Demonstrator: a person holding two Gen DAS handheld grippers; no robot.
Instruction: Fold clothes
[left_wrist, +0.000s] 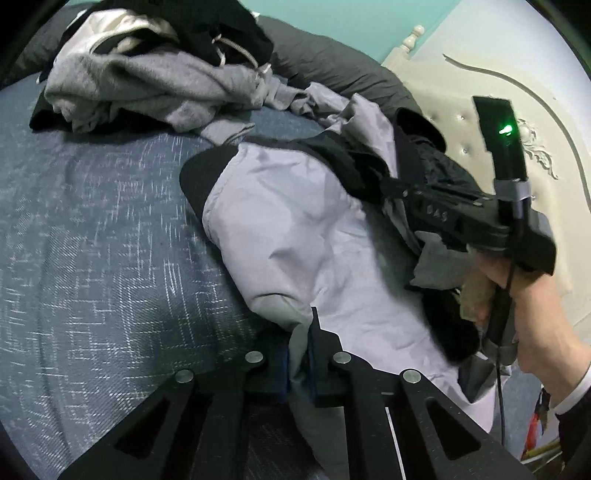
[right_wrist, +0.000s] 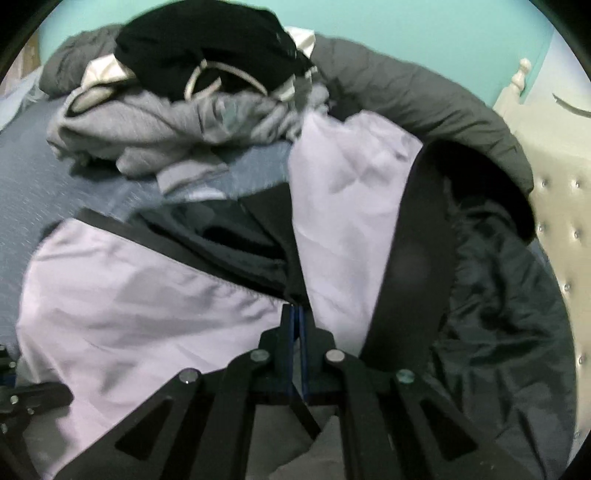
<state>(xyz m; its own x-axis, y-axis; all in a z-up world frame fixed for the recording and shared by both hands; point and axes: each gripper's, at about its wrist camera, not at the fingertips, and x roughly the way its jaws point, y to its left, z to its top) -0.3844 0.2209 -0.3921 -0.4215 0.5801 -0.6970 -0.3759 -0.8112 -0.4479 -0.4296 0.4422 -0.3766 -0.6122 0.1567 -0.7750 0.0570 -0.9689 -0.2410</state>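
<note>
A pale lilac jacket (left_wrist: 295, 229) with black trim and dark lining lies on the blue bedspread (left_wrist: 92, 240). My left gripper (left_wrist: 299, 354) is shut on a fold of its lilac fabric at the near edge. The right gripper's body (left_wrist: 461, 218) shows in the left wrist view, held by a hand (left_wrist: 532, 317) over the jacket's black collar side. In the right wrist view my right gripper (right_wrist: 297, 317) is shut on the jacket (right_wrist: 129, 295) where the black trim meets the lilac panels. The dark lining (right_wrist: 498, 314) spreads to the right.
A heap of grey and black clothes (left_wrist: 147, 74) sits at the far side of the bed, also the clothes heap (right_wrist: 192, 96) in the right wrist view. A dark grey duvet (right_wrist: 424, 103) curves behind. A cream tufted headboard (left_wrist: 480, 122) stands at the right.
</note>
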